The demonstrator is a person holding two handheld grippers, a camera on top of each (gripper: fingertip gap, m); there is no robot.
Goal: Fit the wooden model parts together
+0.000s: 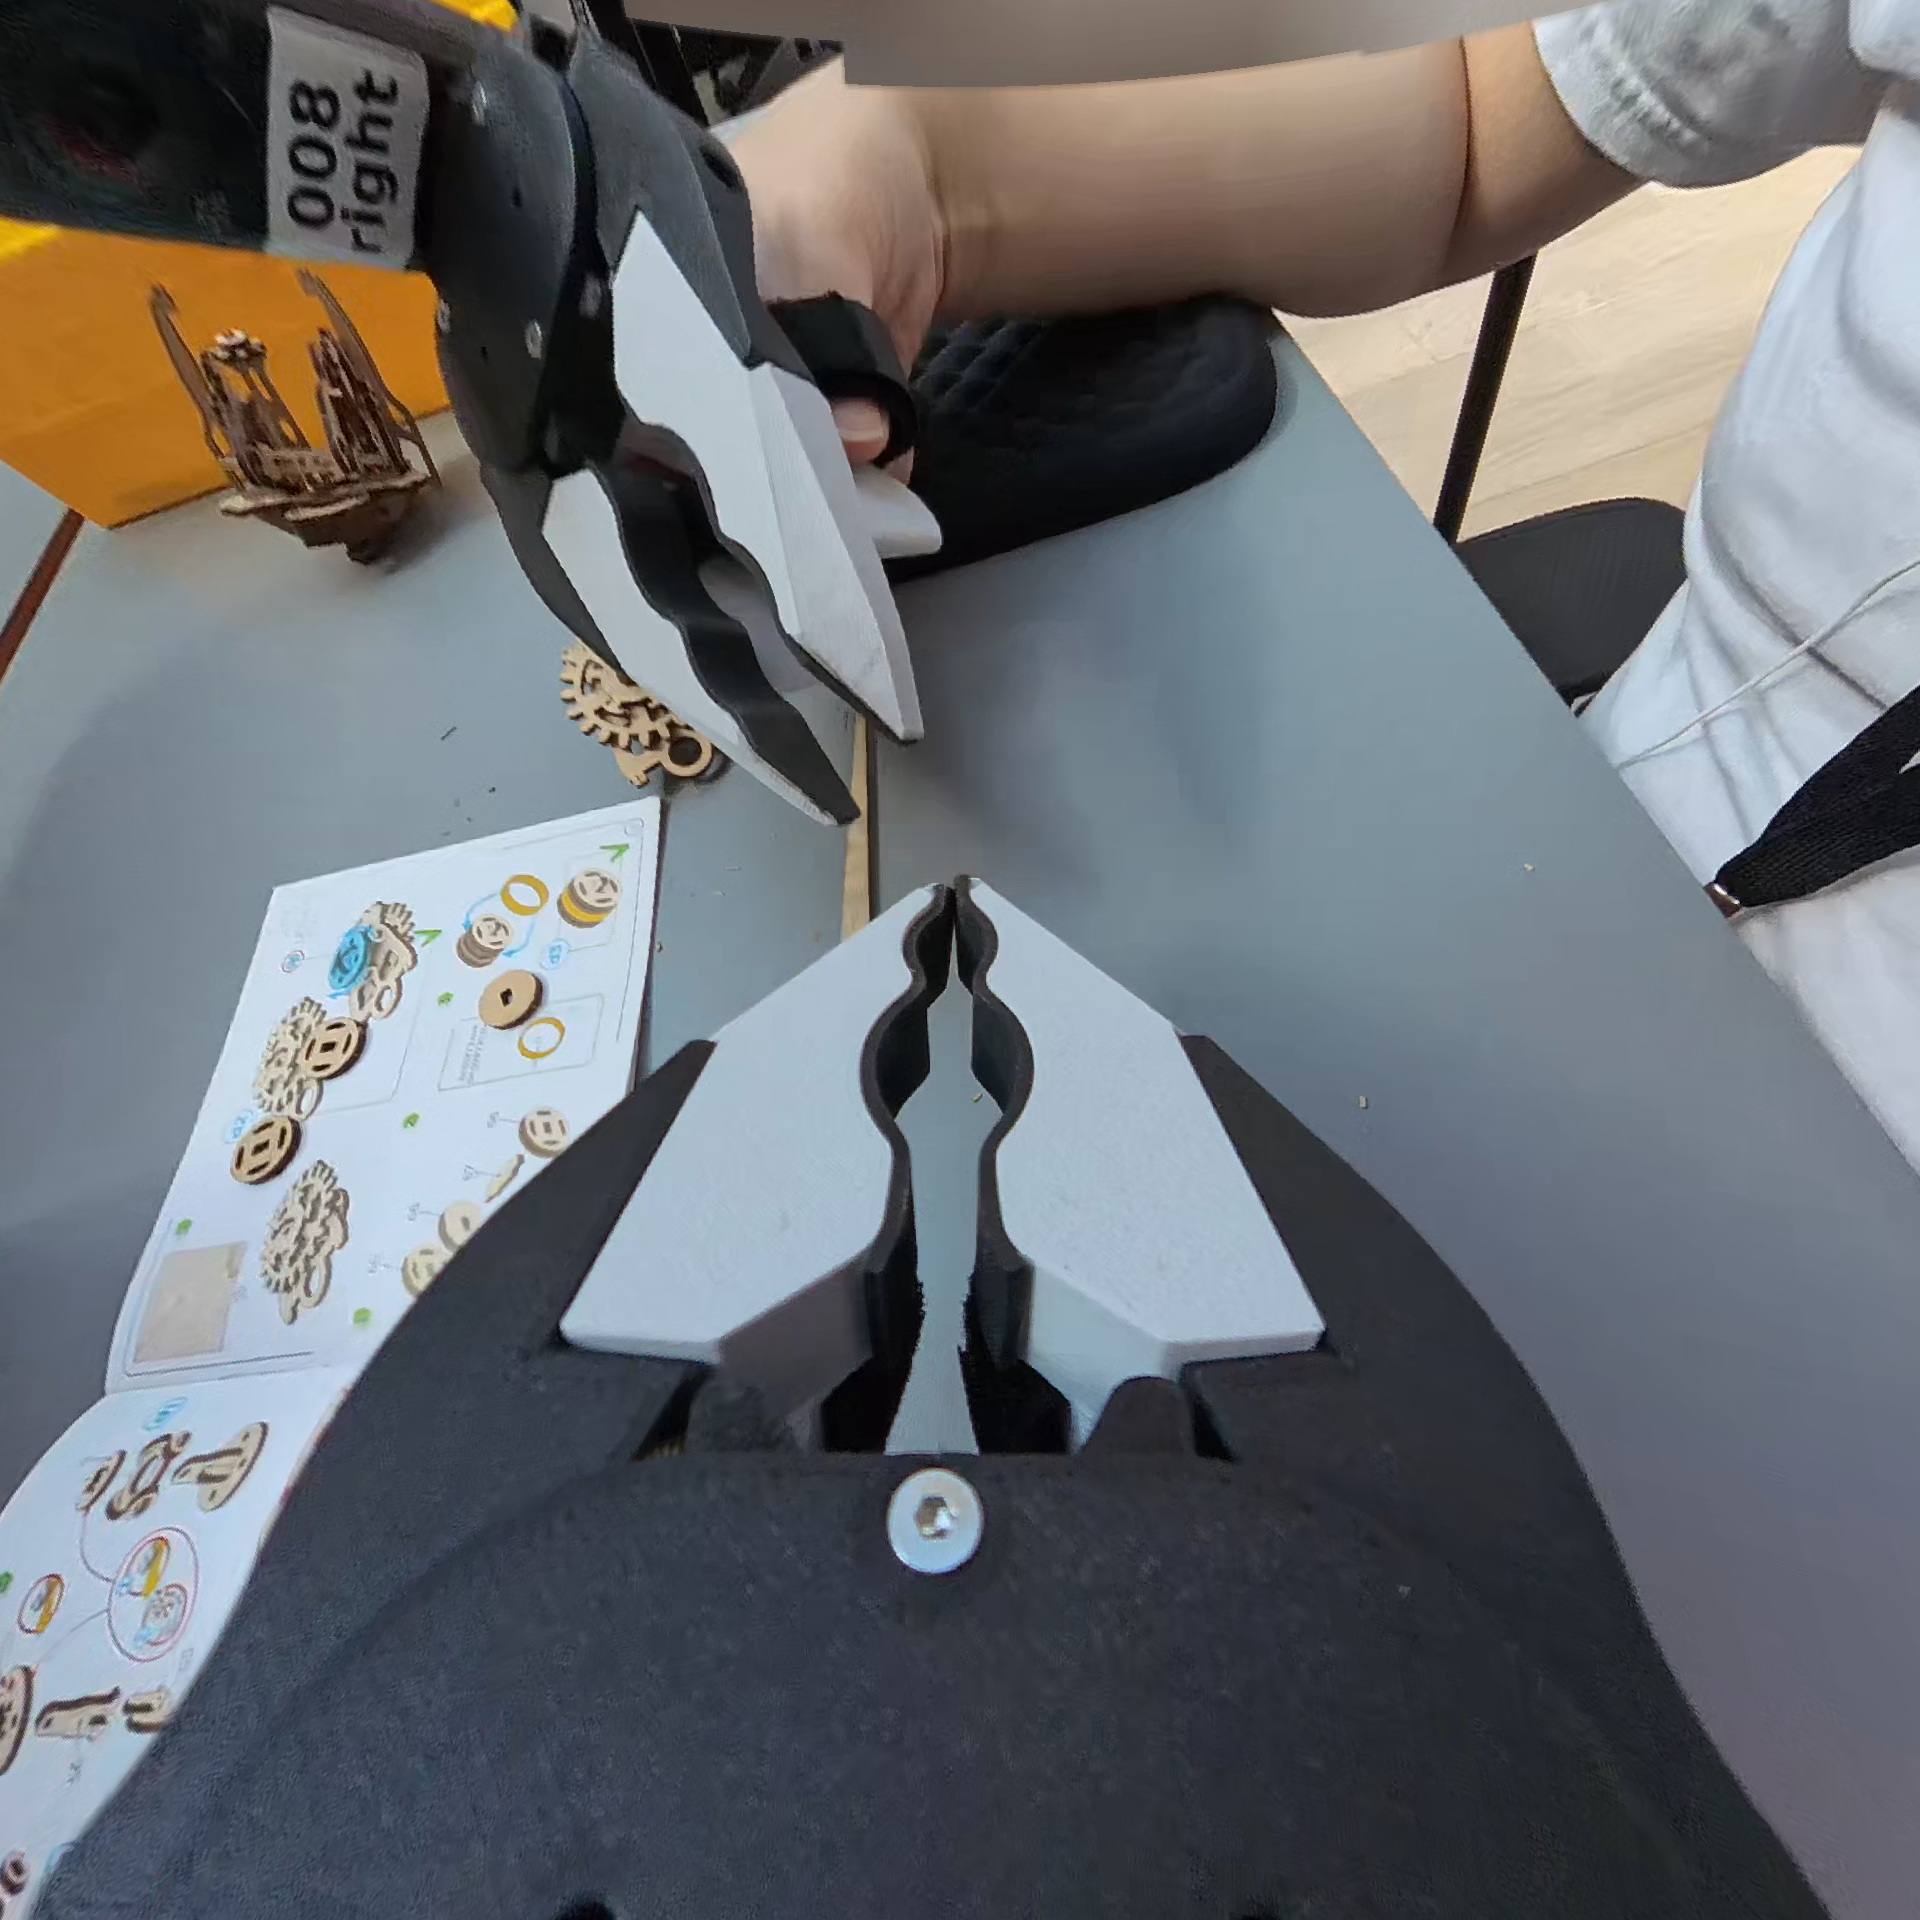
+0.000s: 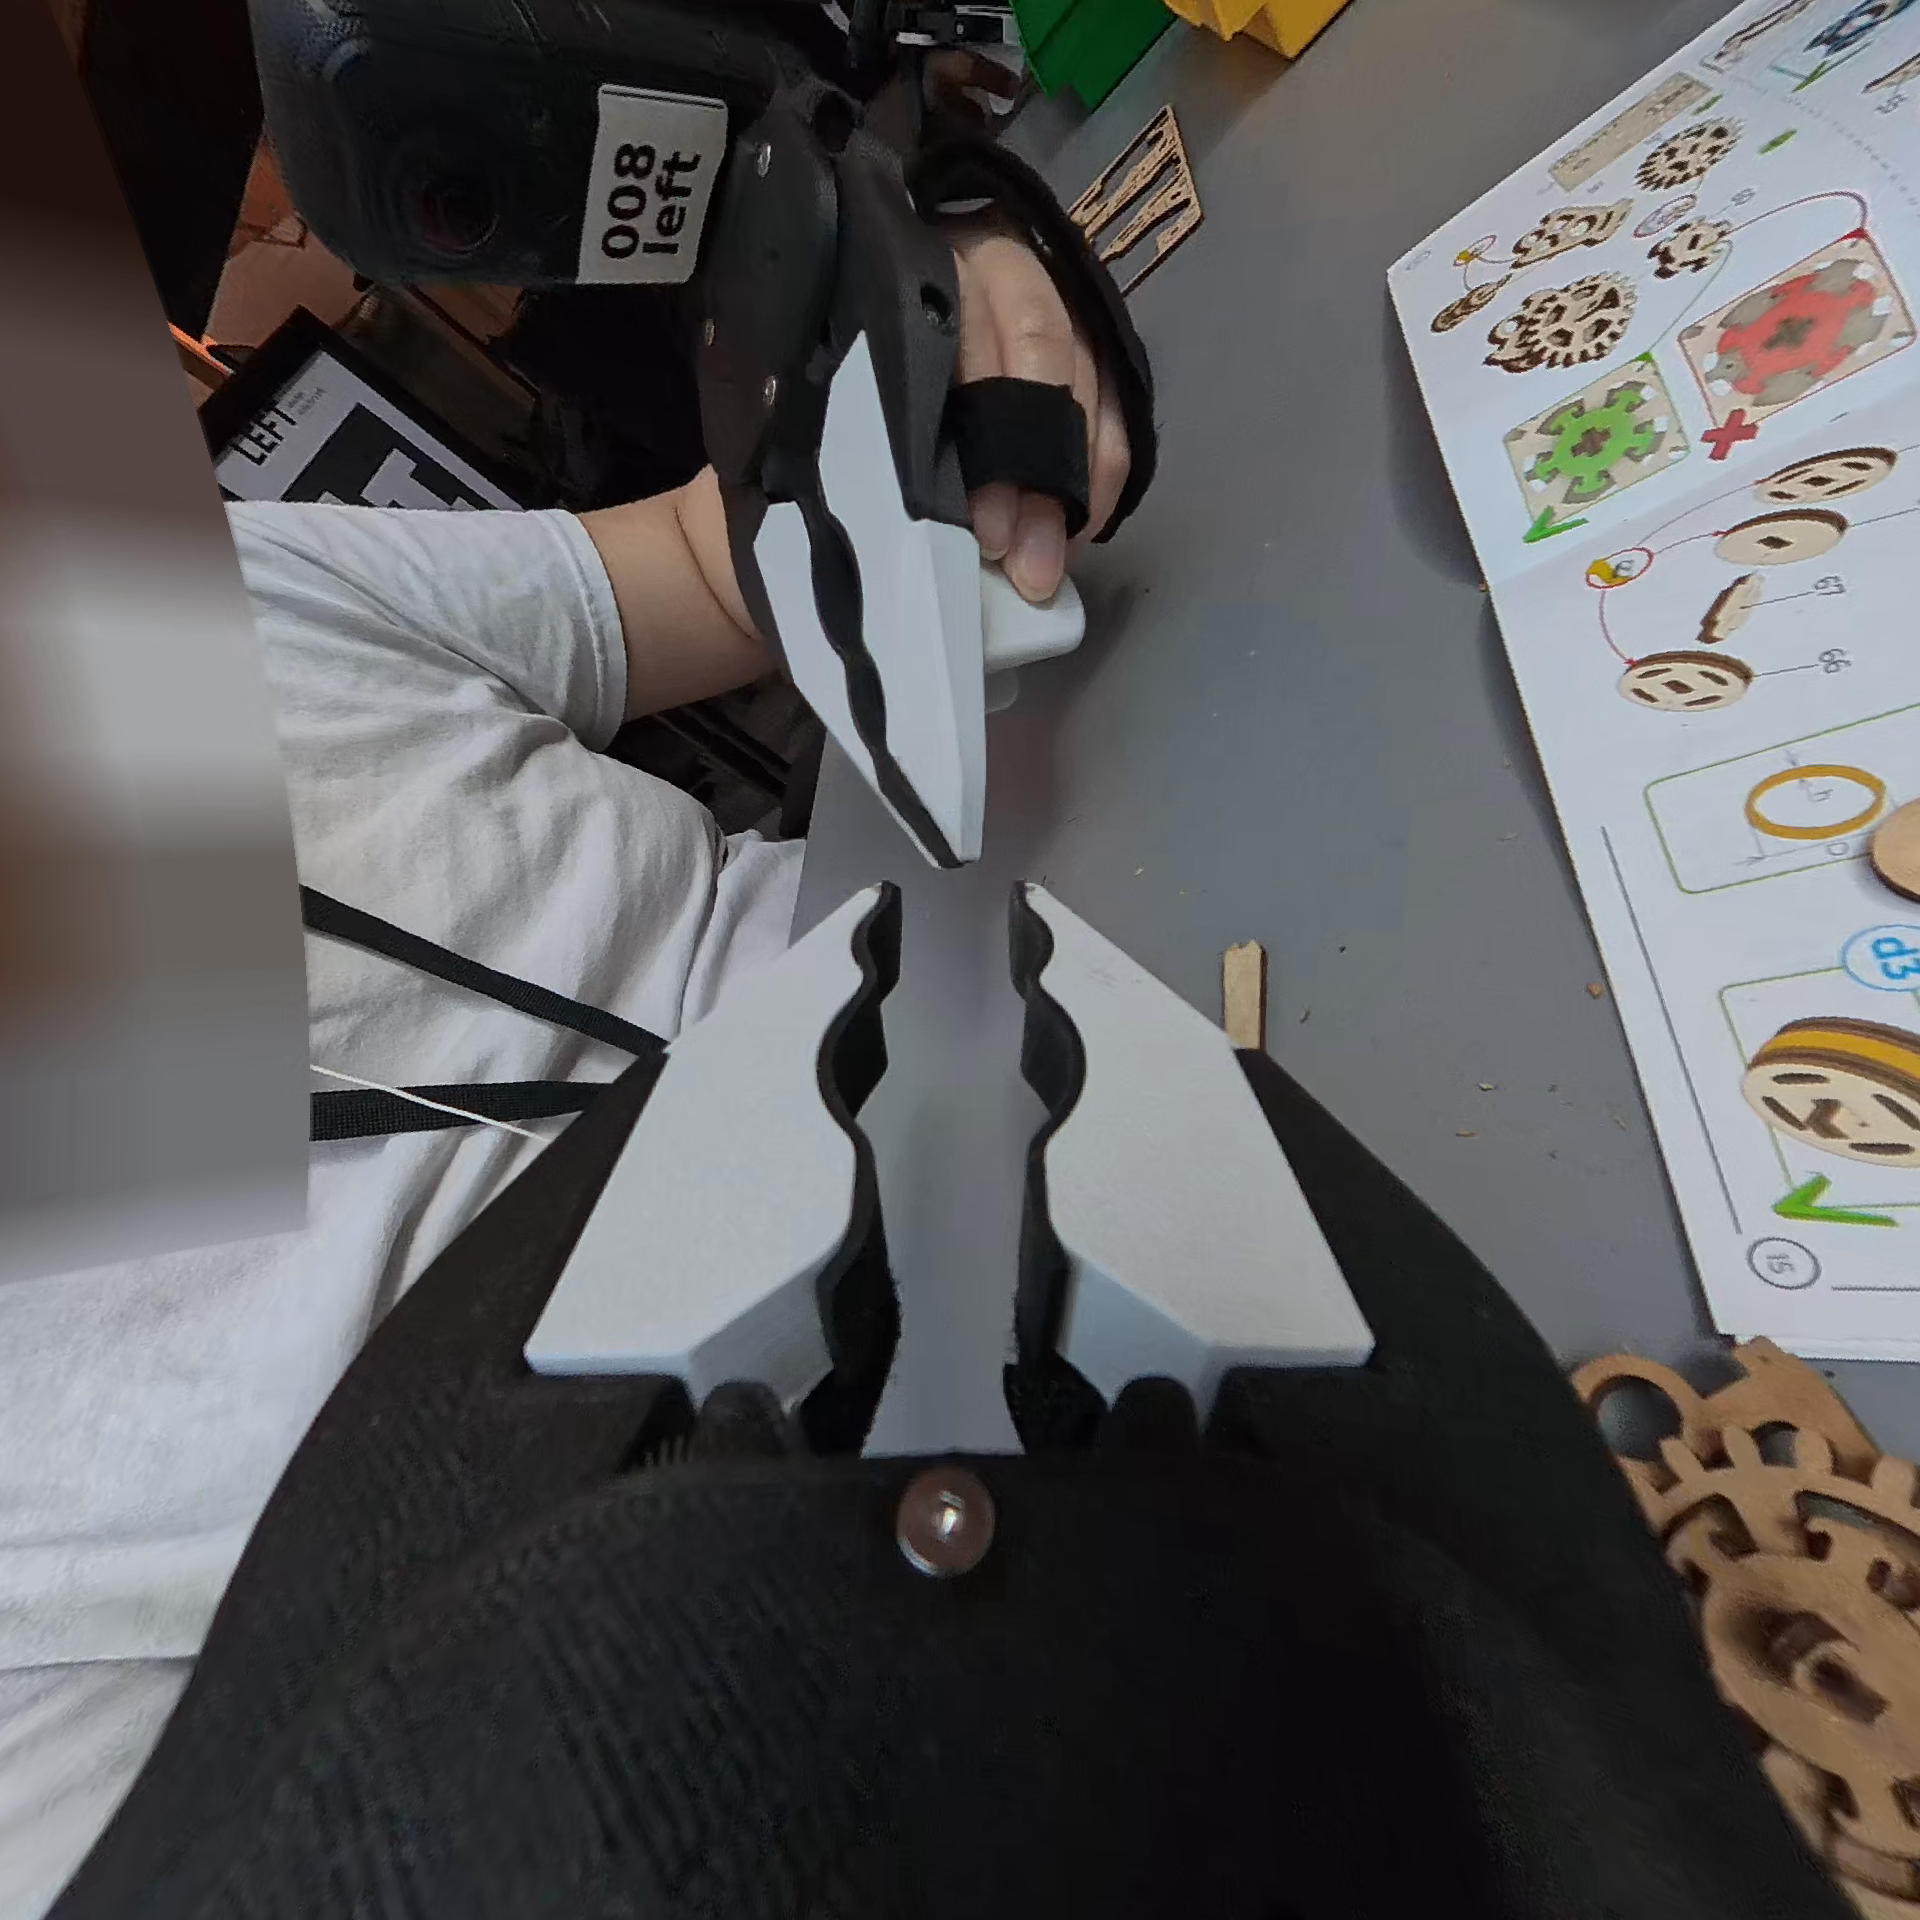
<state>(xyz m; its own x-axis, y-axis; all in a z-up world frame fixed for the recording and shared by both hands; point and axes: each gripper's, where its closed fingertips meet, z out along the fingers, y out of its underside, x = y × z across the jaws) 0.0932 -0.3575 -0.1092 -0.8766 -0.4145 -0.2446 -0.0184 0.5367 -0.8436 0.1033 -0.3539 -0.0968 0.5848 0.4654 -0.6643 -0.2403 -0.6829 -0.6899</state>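
My left gripper (image 1: 954, 889) is shut with its tips touching and nothing between them, low over the grey table (image 1: 1247, 831). It also shows in the right wrist view (image 2: 956, 854), tip to tip with my right gripper (image 2: 956, 891), which is open and empty. The right gripper shows from the side in the left wrist view (image 1: 873, 774). A flat wooden gear part (image 1: 623, 707) lies behind it and fills the right wrist view's lower right corner (image 2: 1787, 1621). A thin wooden stick (image 2: 1244, 992) lies beside the right gripper.
An instruction sheet (image 1: 416, 1091) lies on the table's left side and shows at the right of the right wrist view (image 2: 1714, 623). A built wooden model (image 1: 301, 436) stands before an orange box (image 1: 94, 343). A cut-out wooden sheet (image 2: 1138, 197) lies far back. The person sits at the table edge. Less than 4 cm separates the two grippers' tips. From either gripper's tips it is about 6 cm to the thin wooden stick (image 2: 1244, 992).
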